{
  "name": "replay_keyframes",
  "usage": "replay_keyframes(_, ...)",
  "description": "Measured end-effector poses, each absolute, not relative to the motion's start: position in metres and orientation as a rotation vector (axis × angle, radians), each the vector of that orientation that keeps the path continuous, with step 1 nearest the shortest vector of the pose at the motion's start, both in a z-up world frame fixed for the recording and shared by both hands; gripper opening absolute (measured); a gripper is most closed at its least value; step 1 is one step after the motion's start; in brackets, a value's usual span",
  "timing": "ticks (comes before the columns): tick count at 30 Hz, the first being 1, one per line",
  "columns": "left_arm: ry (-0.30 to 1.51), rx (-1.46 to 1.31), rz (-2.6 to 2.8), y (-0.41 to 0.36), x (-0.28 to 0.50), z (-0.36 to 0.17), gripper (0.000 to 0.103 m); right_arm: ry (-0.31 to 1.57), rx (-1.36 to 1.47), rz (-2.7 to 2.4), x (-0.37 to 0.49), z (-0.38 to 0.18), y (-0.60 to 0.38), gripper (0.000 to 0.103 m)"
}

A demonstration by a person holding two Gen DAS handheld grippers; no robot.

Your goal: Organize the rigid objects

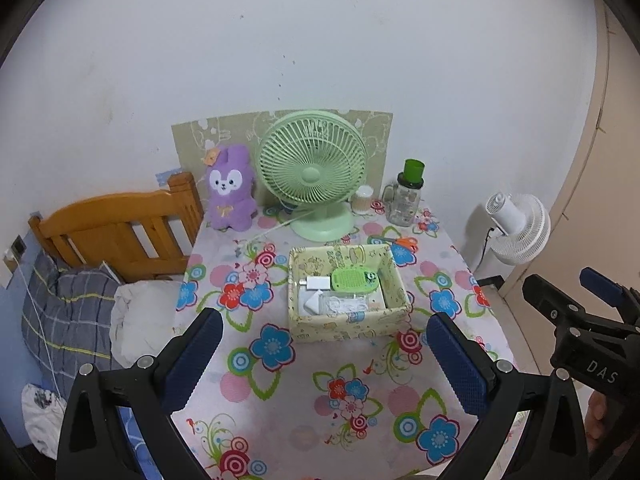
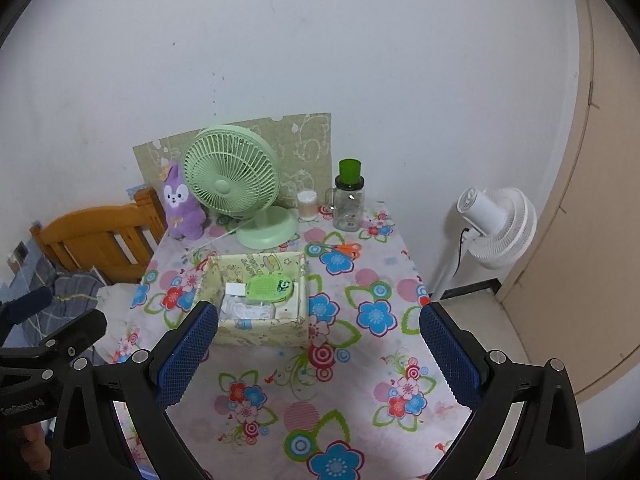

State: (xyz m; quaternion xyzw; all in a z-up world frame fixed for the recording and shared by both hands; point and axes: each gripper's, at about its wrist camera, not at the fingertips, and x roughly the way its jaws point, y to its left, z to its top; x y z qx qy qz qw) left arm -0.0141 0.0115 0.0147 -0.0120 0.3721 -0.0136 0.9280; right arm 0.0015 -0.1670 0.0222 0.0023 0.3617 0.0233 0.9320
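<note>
Both hand-held grippers hang wide open and empty over the near edge of the flowered bench (image 1: 280,396): left hand-held gripper (image 1: 324,352), then right hand-held gripper (image 2: 318,344). Beyond their fingertips sits the yellow box (image 1: 352,326), holding a green case (image 1: 354,279) and white chargers (image 1: 316,282).

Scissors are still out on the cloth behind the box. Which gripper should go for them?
Right, probably. The orange-handled scissors lie behind the storage box's right rear corner, nearer the right gripper line; for the left gripper they sit past the box. Both jaws are open and empty.
</note>
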Motion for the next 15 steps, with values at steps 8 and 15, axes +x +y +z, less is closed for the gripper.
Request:
replay_keyframes(8,0.770,-0.039,-0.022,0.0142,-0.0110,0.0153,0.103,0.737,0.008,0.058,0.0002,0.0248,-0.1641,0.102)
replay_keyframes(15,0.775,-0.035,-0.025,0.0123,-0.0104,0.0134,0.103,0.752,0.020,0.049,0.0019,0.0224,-0.1656,0.102)
